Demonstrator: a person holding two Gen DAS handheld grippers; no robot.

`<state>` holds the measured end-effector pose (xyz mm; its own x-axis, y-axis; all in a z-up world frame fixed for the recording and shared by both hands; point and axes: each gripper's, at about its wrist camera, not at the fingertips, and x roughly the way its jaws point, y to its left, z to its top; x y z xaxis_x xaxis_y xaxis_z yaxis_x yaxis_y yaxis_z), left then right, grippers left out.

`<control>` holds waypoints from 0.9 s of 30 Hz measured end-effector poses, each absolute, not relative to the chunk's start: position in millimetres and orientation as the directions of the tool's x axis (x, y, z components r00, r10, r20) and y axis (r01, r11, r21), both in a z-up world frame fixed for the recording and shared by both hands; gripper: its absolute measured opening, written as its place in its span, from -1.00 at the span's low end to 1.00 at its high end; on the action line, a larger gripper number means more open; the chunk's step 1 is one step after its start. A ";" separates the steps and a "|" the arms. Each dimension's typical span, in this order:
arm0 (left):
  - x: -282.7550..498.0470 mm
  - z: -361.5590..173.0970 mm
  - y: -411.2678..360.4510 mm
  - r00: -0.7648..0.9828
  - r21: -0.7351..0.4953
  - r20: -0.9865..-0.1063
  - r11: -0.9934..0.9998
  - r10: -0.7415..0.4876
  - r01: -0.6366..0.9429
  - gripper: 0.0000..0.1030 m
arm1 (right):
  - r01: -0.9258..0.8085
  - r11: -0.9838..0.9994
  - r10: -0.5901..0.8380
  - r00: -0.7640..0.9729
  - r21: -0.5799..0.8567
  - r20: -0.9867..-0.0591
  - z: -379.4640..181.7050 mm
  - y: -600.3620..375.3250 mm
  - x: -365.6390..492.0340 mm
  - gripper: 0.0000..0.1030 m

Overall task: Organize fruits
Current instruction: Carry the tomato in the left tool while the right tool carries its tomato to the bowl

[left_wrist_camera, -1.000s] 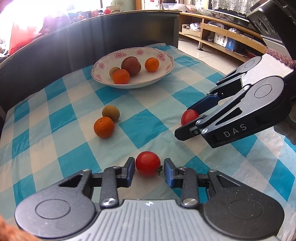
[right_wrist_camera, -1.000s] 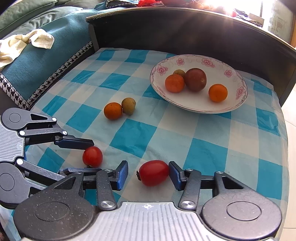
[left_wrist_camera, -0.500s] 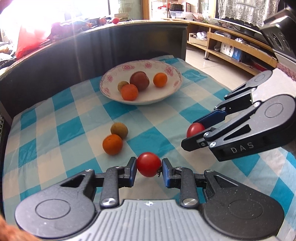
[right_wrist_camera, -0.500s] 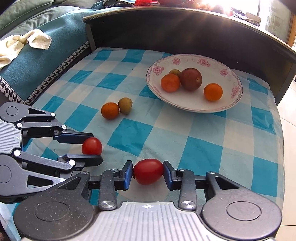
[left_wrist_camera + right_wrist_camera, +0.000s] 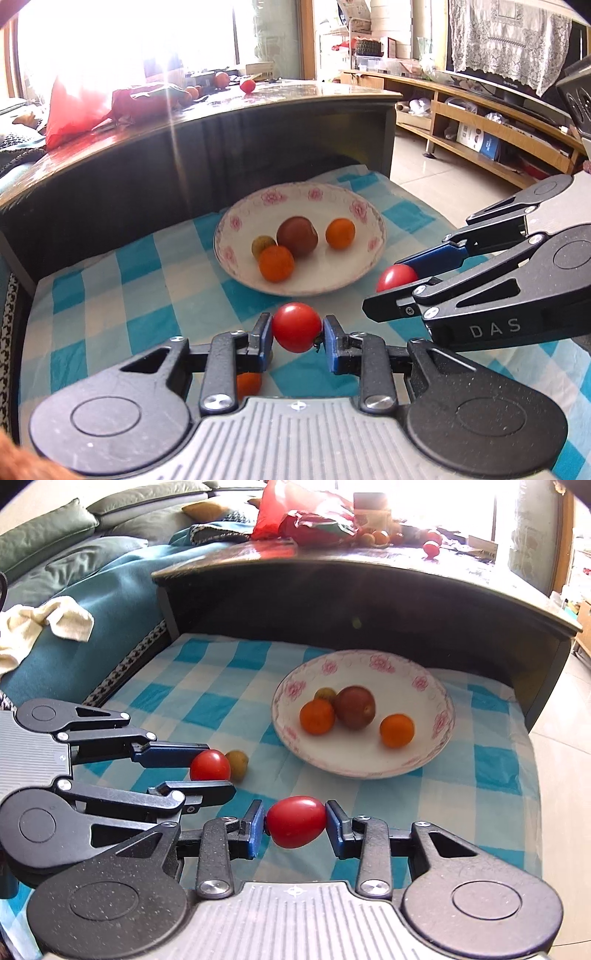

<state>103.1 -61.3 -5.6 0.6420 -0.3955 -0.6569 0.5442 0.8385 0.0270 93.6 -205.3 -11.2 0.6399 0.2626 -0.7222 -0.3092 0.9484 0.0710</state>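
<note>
My left gripper (image 5: 296, 328) is shut on a round red tomato (image 5: 296, 327) and holds it above the blue-checked cloth (image 5: 140, 295). Beside it, my right gripper (image 5: 296, 823) is shut on an oval red tomato (image 5: 296, 821), also off the cloth. Each gripper shows in the other's view: the right gripper (image 5: 399, 284) at the right, the left gripper (image 5: 207, 766) at the left. Ahead stands a white flowered plate (image 5: 369, 214) with two oranges (image 5: 276, 263), a dark reddish fruit (image 5: 297, 236) and a small greenish fruit (image 5: 263, 245). An orange (image 5: 248, 384) and a small brownish fruit (image 5: 237, 764) lie on the cloth.
A dark curved table (image 5: 369, 602) with red bags and more fruit on top rises behind the plate. A teal sofa (image 5: 92, 602) with a cream rag (image 5: 48, 624) lies to the left. Tiled floor (image 5: 443, 173) and low wooden shelves (image 5: 498, 136) lie past the cloth's right edge.
Both grippers closed on their tomatoes and lifted them off the cloth. Both views tilted up, and the plate now sits nearer the middle of each view.
</note>
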 end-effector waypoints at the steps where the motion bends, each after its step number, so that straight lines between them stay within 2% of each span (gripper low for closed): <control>1: 106.4 -4.2 -63.1 0.646 0.027 -0.653 0.840 -0.395 0.541 -0.26 | -0.303 0.950 0.260 0.645 0.072 -0.718 -9.7 -207.0 95.8 -0.42; 9: 134.0 -2.3 -79.7 0.674 0.041 -0.631 0.850 -0.385 0.525 -0.27 | -0.239 0.969 0.221 0.698 0.070 -0.682 -3.0 -222.6 116.2 -0.41; 27: 173.5 -29.6 -87.4 0.682 0.055 -0.645 0.869 -0.345 0.492 -0.28 | -0.198 0.977 0.193 0.695 0.074 -0.693 -26.4 -230.1 162.1 -0.40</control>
<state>173.5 -87.4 -29.6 0.6815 -0.3449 -0.6454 0.4917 0.8691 0.0547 162.1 -230.1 -26.4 0.6949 0.1932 -0.6927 -0.1980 0.9774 0.0739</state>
